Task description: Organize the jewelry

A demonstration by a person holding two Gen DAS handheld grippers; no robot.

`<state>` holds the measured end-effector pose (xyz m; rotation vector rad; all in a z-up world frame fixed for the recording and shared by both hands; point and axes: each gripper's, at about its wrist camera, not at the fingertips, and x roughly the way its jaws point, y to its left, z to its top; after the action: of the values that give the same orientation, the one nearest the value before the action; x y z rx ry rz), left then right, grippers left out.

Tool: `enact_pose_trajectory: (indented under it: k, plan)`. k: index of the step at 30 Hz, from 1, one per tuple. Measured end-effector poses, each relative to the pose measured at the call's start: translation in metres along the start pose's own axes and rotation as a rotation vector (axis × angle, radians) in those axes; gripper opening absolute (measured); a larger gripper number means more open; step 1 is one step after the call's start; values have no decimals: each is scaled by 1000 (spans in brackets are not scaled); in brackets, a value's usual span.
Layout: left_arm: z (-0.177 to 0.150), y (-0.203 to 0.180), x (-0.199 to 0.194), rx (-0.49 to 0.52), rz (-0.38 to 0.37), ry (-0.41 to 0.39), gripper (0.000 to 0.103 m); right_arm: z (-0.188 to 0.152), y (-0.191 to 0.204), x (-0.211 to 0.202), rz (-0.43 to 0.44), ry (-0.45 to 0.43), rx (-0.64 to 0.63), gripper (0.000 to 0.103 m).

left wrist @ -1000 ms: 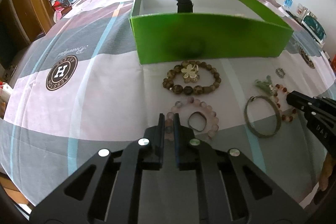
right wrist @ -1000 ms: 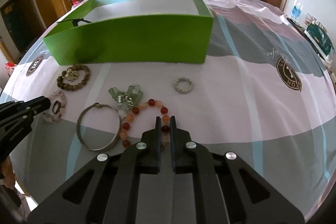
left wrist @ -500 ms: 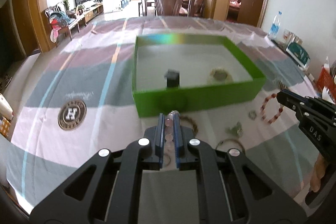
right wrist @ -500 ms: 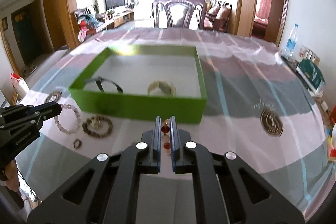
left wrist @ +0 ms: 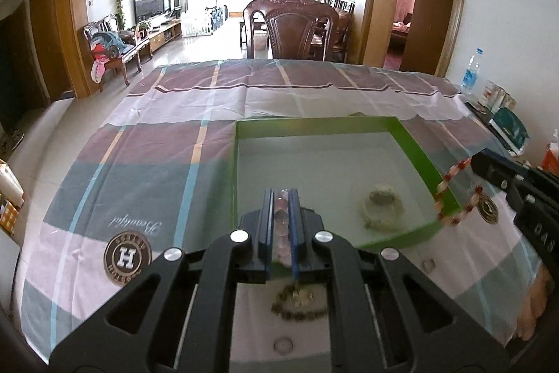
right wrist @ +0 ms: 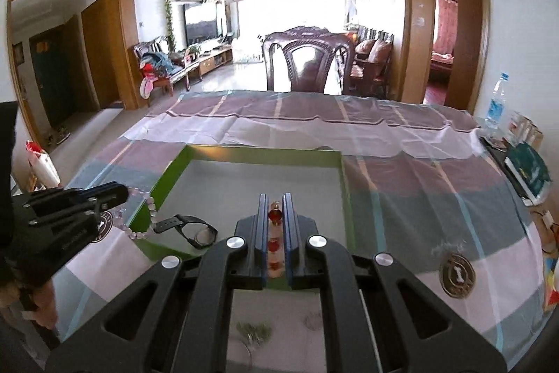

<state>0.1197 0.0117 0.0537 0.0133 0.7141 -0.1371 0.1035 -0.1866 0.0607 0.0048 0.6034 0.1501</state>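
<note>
Both claws are carrying beads over the green box [left wrist: 424,159] (left claw [left wrist: 279,198] pinching a pink bracelet [left wrist: 281,219], right claw [right wrist: 276,208] pinching a red bracelet [right wrist: 274,215]), and next each needs to let go inside.

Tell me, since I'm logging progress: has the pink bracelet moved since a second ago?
Yes. It lay on the cloth in front of the green box; now the pink bracelet, shut in the left tongs, hangs over the box's near left corner.
</note>
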Motion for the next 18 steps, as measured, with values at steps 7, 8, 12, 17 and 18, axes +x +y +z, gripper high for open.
enact_pose_trajectory:
  k: [7,8,12,17,18]
  plan:
    - [8,4,40,-14,16,50,8,-6,16,52,26,79,-14,8]
    - [8,6,46,-18,26,57,8,-8,16,61,30,92,-6,8]
    - [5,11,58,-25,37,70,9,-15,17,79,38,117,1,8]
    - [1,13,59,-37,21,62,36,-18,13,75,26,116,19,49]
    - [0,13,56,-33,30,58,42,-18,11,70,26,106,27,52]
